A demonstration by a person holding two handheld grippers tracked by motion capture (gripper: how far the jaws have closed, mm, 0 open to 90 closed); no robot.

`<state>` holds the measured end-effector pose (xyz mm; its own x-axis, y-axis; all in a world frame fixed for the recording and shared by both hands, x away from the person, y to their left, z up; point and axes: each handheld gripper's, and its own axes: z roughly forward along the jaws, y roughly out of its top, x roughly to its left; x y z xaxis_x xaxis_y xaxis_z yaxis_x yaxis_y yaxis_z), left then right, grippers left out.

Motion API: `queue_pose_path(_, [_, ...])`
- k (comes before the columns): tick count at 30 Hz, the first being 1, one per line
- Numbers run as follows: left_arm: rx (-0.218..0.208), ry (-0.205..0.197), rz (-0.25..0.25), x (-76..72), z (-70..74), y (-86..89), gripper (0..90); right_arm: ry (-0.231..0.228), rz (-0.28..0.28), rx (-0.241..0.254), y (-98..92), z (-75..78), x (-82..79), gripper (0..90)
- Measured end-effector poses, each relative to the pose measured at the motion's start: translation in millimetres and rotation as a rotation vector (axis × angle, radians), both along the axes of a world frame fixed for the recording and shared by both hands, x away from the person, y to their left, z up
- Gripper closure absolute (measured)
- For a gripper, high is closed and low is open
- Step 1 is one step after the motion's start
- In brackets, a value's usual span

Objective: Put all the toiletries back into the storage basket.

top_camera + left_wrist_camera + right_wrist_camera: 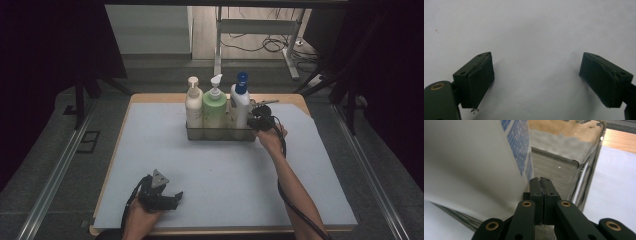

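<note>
The work surface is a wooden-edged rectangular table (150, 98) covered by a pale blue-grey sheet (165, 150). Grey carpeted floor (45, 165) surrounds it, with a metal floor rail (55, 180) on each side. Beyond the table's far edge stands a white metal frame (260, 30) on a light wooden floor strip (205, 35), with black cables (265, 45) lying loose. Dark curtains (50, 45) enclose both sides. Lighting is dim, brightest at the far end.
</note>
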<state>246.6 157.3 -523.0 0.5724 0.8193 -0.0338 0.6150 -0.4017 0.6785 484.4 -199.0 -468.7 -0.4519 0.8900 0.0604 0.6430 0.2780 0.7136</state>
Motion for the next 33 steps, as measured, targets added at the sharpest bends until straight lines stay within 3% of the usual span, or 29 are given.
queue_pose_path(12, [0.000,-0.001,0.001,0.0,0.0,-0.1,12.1,0.002,0.049,-0.002,12.1,-1.1,-3.2,86.8])
queue_pose_path(15, [0.001,0.000,0.000,0.0,0.0,0.0,12.0,-0.002,0.028,0.014,12.1,2.3,0.6,86.1])
queue_pose_path(21, [0.001,0.000,0.001,0.1,0.0,0.0,12.1,-0.016,0.020,-0.001,16.7,9.4,9.2,89.1])
queue_pose_path(33, [0.006,0.002,-0.003,0.4,0.3,0.3,12.0,0.002,0.031,-0.005,21.3,7.9,3.6,89.4])
